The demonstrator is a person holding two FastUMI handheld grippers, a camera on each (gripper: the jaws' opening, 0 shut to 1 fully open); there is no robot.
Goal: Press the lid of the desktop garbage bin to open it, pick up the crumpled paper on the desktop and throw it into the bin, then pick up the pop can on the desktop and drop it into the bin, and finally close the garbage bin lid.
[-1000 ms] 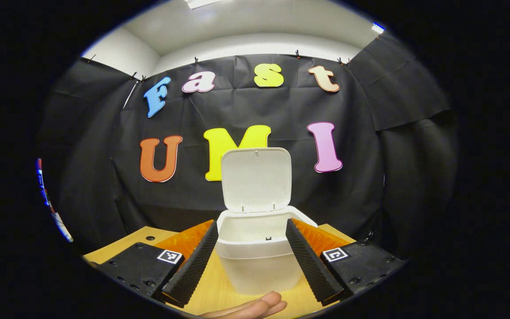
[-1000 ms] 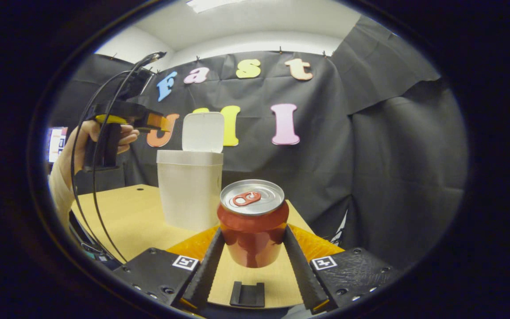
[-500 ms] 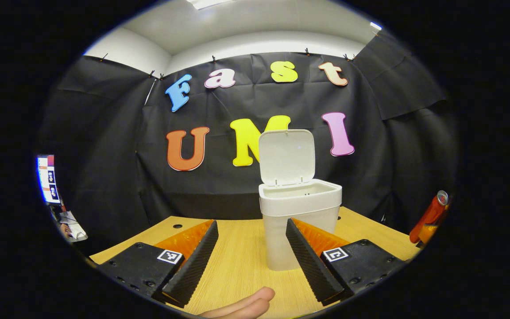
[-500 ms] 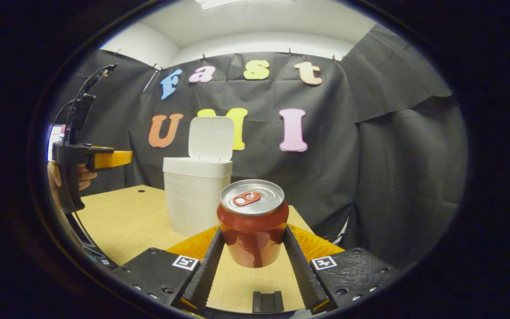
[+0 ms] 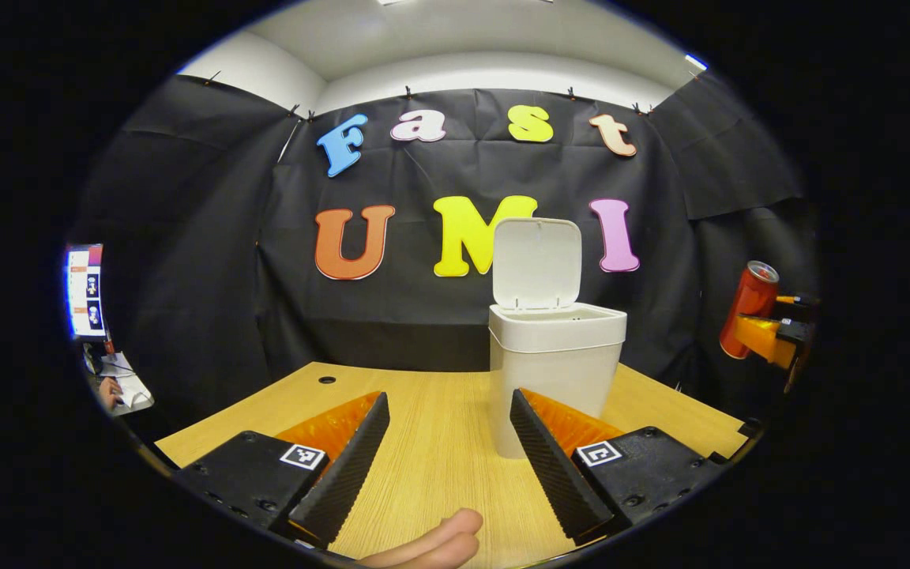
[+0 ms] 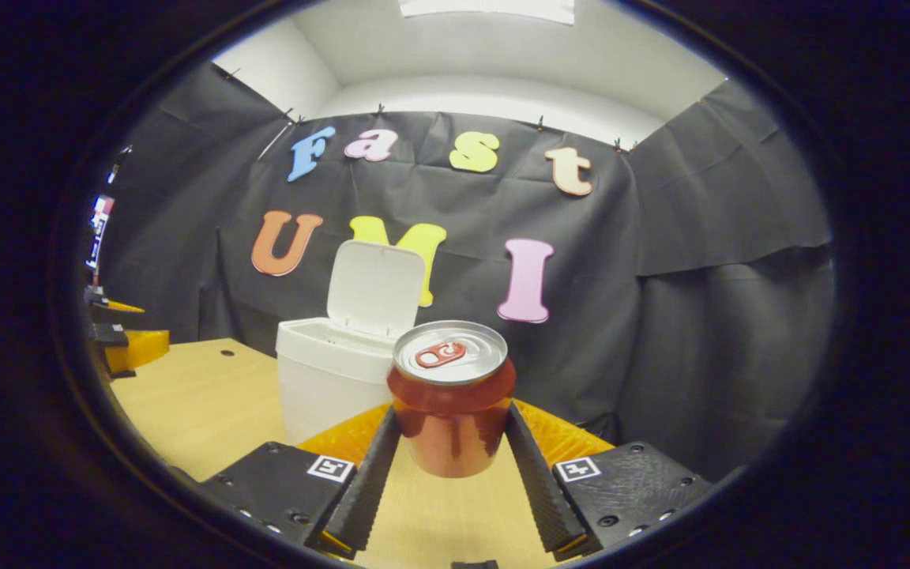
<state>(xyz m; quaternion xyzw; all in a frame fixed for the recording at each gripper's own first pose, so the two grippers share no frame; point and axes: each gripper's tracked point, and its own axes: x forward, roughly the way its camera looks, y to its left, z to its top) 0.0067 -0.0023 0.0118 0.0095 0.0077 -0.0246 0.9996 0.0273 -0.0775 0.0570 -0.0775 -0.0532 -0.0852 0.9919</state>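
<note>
1. The right gripper (image 6: pixel 449 450) has its jaws clamped on the red pop can (image 6: pixel 452 395), upright and off the desktop (image 6: pixel 186 395).
2. The white bin (image 6: pixel 321 379) sits at ten o'clock of the can, its lid (image 6: pixel 374 288) hinged up.
3. Carry the can above the rim, centre it, then release.
4. The left gripper (image 5: pixel 447 466) holds nothing, jaws apart; best kept well clear.

Bright overhead light, fisheye-warped edges
</note>
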